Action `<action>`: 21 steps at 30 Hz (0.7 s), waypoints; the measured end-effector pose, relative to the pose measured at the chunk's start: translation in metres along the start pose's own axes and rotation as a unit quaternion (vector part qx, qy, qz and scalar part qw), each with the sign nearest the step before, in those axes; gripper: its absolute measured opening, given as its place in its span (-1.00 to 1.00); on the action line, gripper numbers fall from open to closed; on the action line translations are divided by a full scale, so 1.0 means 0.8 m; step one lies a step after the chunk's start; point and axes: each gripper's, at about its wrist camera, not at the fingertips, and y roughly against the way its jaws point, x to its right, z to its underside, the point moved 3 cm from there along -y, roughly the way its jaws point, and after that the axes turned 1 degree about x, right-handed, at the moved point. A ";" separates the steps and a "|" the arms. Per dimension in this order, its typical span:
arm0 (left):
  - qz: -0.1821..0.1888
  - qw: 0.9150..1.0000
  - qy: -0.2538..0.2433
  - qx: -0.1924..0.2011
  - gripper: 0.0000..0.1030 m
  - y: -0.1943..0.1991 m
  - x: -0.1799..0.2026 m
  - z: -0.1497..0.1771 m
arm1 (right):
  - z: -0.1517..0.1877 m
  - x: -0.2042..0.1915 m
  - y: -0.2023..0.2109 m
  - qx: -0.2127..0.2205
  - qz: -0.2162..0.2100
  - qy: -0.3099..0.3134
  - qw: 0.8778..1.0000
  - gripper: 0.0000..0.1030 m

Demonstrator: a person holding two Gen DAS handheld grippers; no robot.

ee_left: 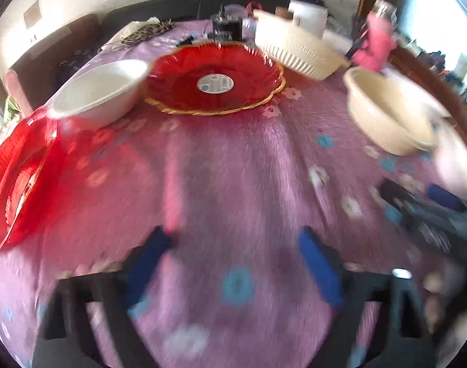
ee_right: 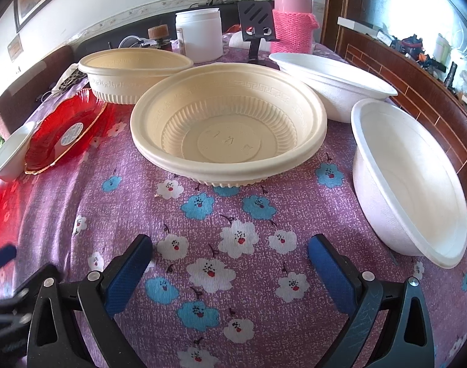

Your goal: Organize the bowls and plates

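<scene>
Both the left gripper [ee_left: 235,250] and right gripper [ee_right: 230,253] are hovering wide open, empty; the right should be closing squarely on the cream bowl [ee_right: 228,128] rim

We count two cream bowls [ee_right: 228,125] [ee_right: 132,73], three white bowls [ee_right: 331,82] [ee_right: 408,181] [ee_right: 9,150], two red plates [ee_left: 215,76] [ee_left: 15,178], one white jar [ee_right: 199,35] and one pink flask [ee_right: 293,15].

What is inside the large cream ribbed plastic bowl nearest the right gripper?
The large cream ribbed plastic bowl holds nothing: its ribbed wall and flat base with faint embossed marks show. The inner face of its near wall is hidden behind the rim.
</scene>
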 end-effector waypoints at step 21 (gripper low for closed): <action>-0.018 0.908 0.027 0.417 0.87 0.552 -0.139 -0.029 | -0.058 -0.002 0.427 0.262 -0.065 -0.013 0.963 0.81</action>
